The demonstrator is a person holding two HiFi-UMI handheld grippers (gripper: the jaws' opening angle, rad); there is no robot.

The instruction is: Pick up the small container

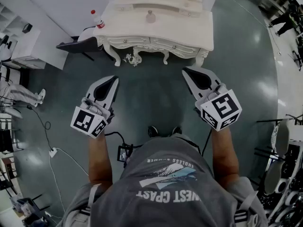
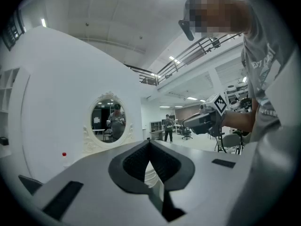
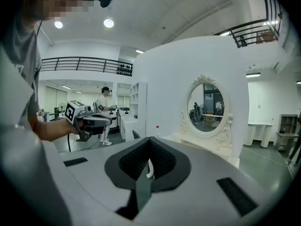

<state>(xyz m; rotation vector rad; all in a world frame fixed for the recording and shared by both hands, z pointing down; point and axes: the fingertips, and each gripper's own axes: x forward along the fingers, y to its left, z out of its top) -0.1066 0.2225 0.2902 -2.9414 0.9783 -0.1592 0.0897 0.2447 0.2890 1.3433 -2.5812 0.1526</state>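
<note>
A small round container (image 1: 150,17) stands on the white dressing table (image 1: 189,30), near the middle of its top. I hold both grippers in the air over the floor, short of the table's front edge. The left gripper (image 1: 115,79) is shut and empty, its jaws meeting at the tip (image 2: 150,144). The right gripper (image 1: 185,71) is also shut with nothing in it (image 3: 150,141). Neither gripper touches the container, and I cannot make it out in the two gripper views. Each gripper shows in the other's view: the right one (image 2: 207,119) and the left one (image 3: 87,121).
A bottle with a red cap (image 1: 97,20) stands at the table's left end. An oval mirror (image 3: 207,106) rises behind the table. A dark chair (image 1: 78,45) sits left of the table, cables (image 1: 52,151) lie on the floor, and other people stand farther off.
</note>
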